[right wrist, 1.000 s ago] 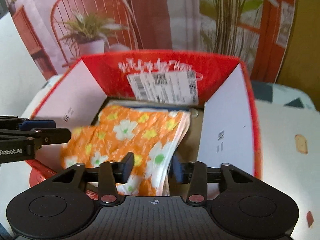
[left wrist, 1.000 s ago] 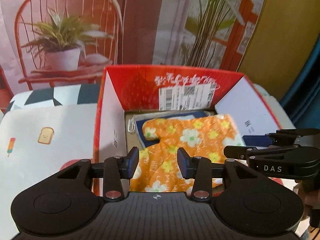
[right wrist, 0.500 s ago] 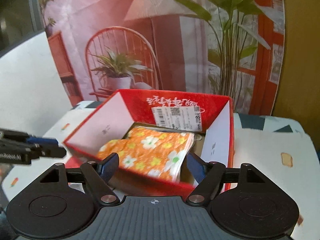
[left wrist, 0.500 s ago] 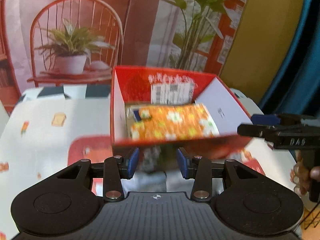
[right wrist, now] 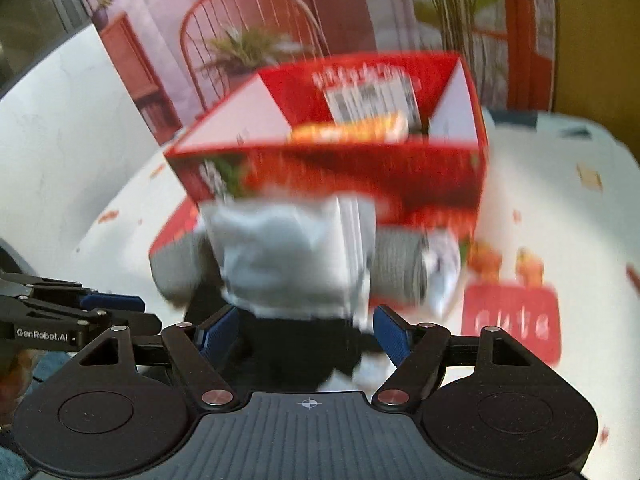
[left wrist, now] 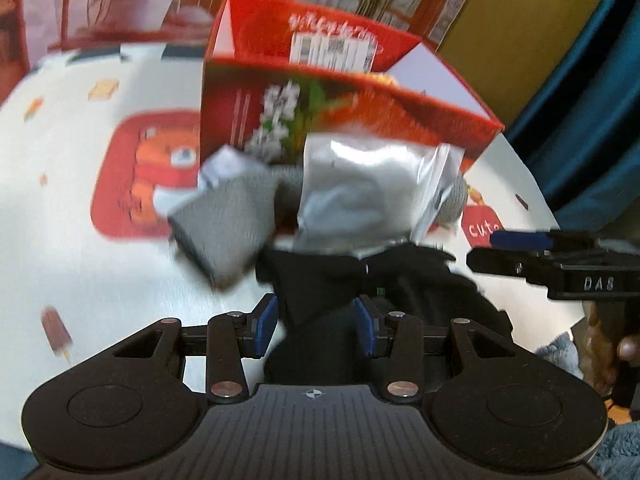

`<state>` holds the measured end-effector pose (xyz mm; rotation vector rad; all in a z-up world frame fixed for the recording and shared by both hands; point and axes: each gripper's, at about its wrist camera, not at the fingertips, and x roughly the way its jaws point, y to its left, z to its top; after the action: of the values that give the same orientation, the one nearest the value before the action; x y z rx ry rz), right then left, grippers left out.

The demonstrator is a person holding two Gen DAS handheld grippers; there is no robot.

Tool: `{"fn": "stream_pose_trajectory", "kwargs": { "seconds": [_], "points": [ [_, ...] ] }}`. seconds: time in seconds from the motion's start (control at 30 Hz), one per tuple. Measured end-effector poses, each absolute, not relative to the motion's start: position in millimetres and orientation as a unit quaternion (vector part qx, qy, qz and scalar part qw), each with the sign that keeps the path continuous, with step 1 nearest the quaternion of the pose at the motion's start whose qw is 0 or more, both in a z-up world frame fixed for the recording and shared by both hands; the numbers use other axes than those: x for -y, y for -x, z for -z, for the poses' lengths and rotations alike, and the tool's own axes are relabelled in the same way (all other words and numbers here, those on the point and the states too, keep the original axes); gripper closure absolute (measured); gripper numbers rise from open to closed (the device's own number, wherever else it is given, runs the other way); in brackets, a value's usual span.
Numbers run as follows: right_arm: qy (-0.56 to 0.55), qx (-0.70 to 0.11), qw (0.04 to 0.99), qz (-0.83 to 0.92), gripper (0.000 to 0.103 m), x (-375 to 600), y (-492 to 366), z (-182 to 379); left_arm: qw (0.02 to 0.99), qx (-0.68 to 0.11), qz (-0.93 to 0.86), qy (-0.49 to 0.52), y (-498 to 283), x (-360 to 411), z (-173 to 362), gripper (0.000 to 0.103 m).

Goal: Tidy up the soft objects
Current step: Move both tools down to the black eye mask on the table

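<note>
Both grippers have pulled back out of the red box (left wrist: 344, 112) since a second ago, when they were over the orange floral cloth (right wrist: 352, 130) inside it. That cloth now lies in the box, only its top edge showing above the near wall in the right wrist view. So one soft item looks stowed, and the work appears to turn to the pile left on the bench in front of the box.

The left gripper (left wrist: 316, 326) is spread, with a black cloth (left wrist: 320, 300) lying between its blue pads (left wrist: 265, 322); the pads sit on either side of the fabric and do not seem to press it. The right gripper (right wrist: 306, 334) is spread wider, also low over the black cloth (right wrist: 288, 344), holding nothing.

The pile sits against the box's near wall: a clear bag (left wrist: 360, 200) with pale fabric inside on top, a grey folded piece (left wrist: 224, 224) beside it, and the black cloth nearest the bench's near edge. Both views are motion-blurred, so the exact shapes are hard to tell.

The left wrist view shows the right gripper (left wrist: 560, 264) from the side, well off to the right of the pile, but hardly anything inside the box. The right wrist view shows the stowed cloth and a grey roll (right wrist: 400, 268) on the bag's (right wrist: 288, 256) right, plus the left gripper (right wrist: 72, 312) at its left edge.
</note>
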<state>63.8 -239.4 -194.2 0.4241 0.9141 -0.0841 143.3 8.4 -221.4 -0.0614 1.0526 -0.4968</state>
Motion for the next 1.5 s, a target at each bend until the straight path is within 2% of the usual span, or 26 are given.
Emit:
{"fn": "stream_pose_trajectory", "kwargs": {
  "seconds": [0.1,0.3,0.5,0.8,1.2,1.5],
  "points": [
    [-0.215,-0.451,0.865,0.041,0.032,233,-51,202,0.833,-0.500,0.235,0.038,-137,-12,228,0.049],
    [-0.204,-0.473,0.856,0.047,0.031,216,-32,208,0.835,-0.496,0.237,0.034,-126,-8,234,0.046],
    [-0.207,-0.500,0.839,0.063,0.023,216,-28,224,0.837,-0.496,0.229,0.034,-123,-7,241,0.040],
    [-0.166,-0.536,0.826,0.048,0.026,197,-39,247,0.843,-0.490,0.219,0.029,-122,-6,245,0.040],
    [-0.140,-0.518,0.842,0.050,0.026,202,-55,254,0.859,-0.472,0.200,0.024,-132,-4,244,0.040],
    [-0.132,-0.507,0.850,0.049,0.025,203,-58,256,0.866,-0.459,0.187,0.058,-128,-19,238,0.040]
  ]
}}
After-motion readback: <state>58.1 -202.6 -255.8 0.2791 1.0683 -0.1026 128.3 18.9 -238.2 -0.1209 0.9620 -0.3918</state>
